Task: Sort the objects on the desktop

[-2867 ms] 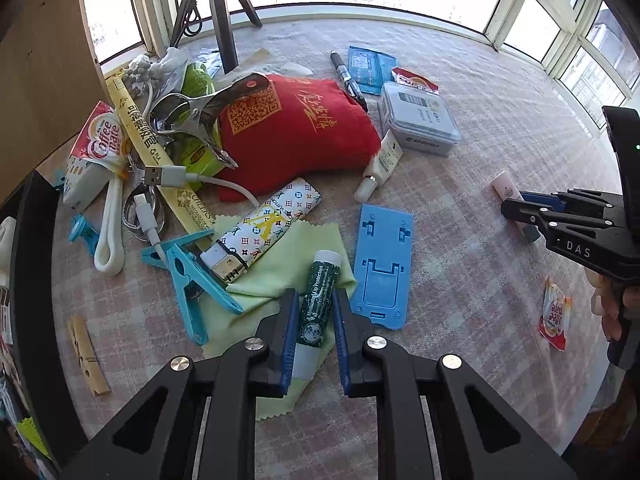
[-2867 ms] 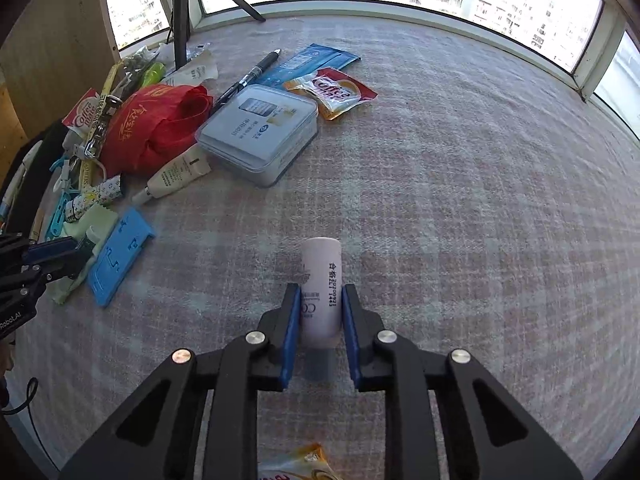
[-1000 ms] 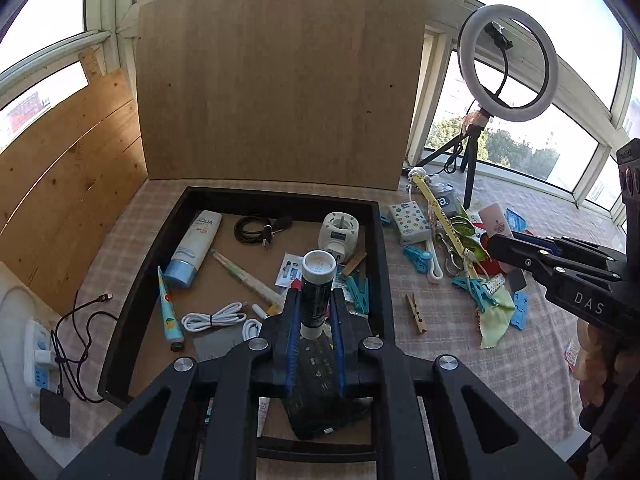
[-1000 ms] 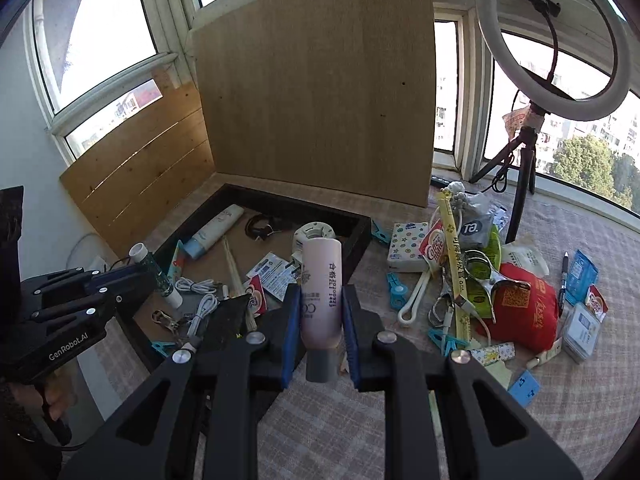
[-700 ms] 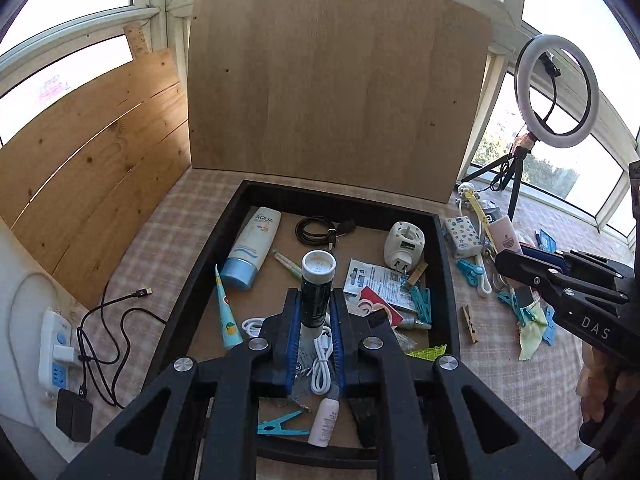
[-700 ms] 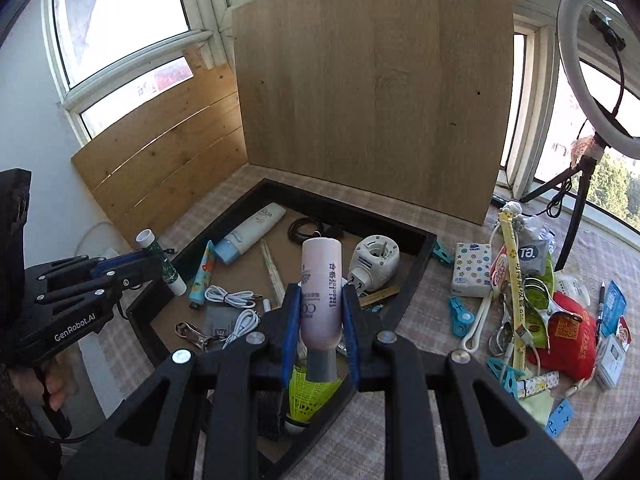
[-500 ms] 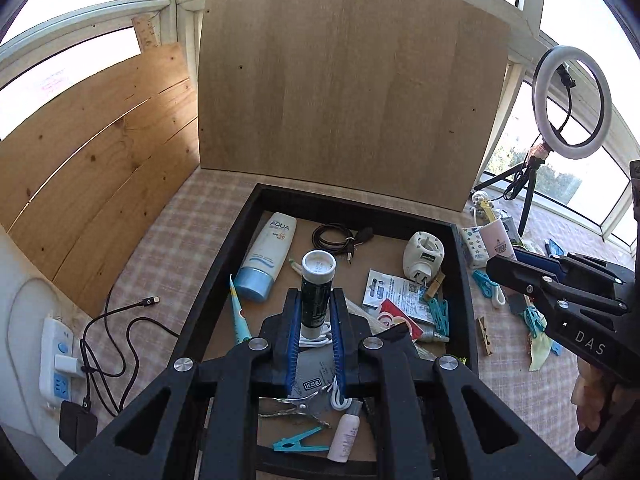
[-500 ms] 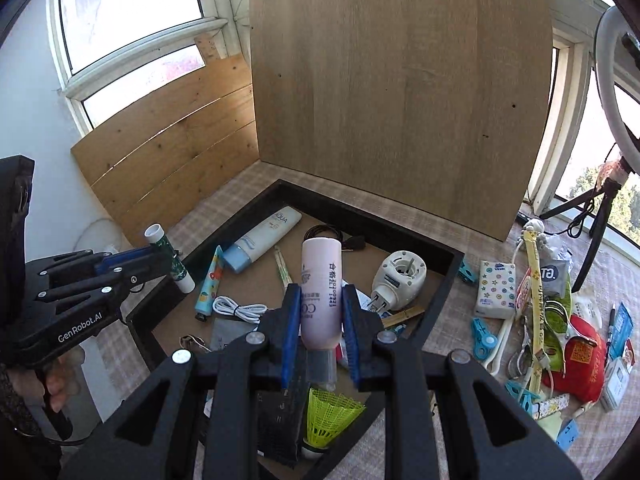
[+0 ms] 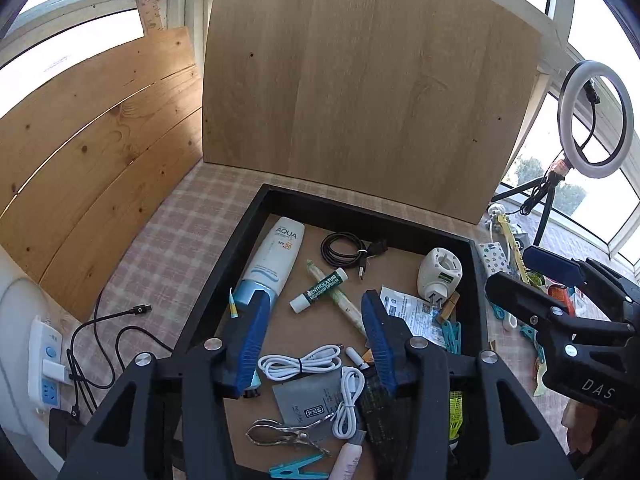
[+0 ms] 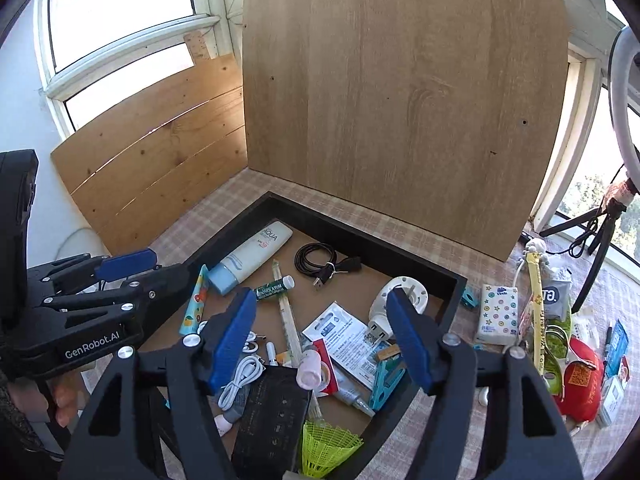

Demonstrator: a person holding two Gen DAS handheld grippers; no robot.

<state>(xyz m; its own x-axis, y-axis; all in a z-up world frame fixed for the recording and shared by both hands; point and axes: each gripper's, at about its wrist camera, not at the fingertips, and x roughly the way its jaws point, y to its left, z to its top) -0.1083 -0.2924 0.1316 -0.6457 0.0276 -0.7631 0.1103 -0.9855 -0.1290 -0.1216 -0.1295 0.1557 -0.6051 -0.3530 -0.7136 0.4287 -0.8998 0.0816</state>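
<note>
Both grippers hung over the shallow black-walled tray with a brown board floor [image 9: 208, 292], and both sets of jaws were opening with nothing between the blue pads. Under the left gripper [image 9: 312, 336] the green-and-white lip balm stick with a white cap [image 9: 319, 290] lay released on the tray floor, tilted across a thin pale green-printed stick [image 9: 344, 304] – touching it, as far as the left wrist view showed. Beside it lay the white sunscreen tube with a light blue cap [image 9: 272, 264], a coiled black cable [image 9: 348, 249] and a white plug-in device [image 9: 439, 272]. Nearer the camera sat 2 bundled white cables [image 9: 300, 362], a grey sachet [image 9: 310, 398], metal clippers [image 9: 286, 436] and a teal clothes peg [image 9: 296, 470], crowding the space below the fingers. In the right wrist view the right gripper [image 10: 320, 340] framed the pale pink cylindrical bottle [image 10: 309, 369], which lay loose among a printed leaflet [image 10: 344, 334], a red packet [image 10: 326, 364] and a black rectangular case [image 10: 272, 416] – whether it rested on the case's edge was unclear. A yellow-green shuttlecock [image 10: 326, 446] sat at the tray's near corner. Outside the tray, on the checked tablecloth [image 10: 452, 456], waited a dotted tissue pack [image 10: 496, 314], a yellow printed strap [image 10: 536, 308] and a red fabric pouch [image 10: 580, 382].
</note>
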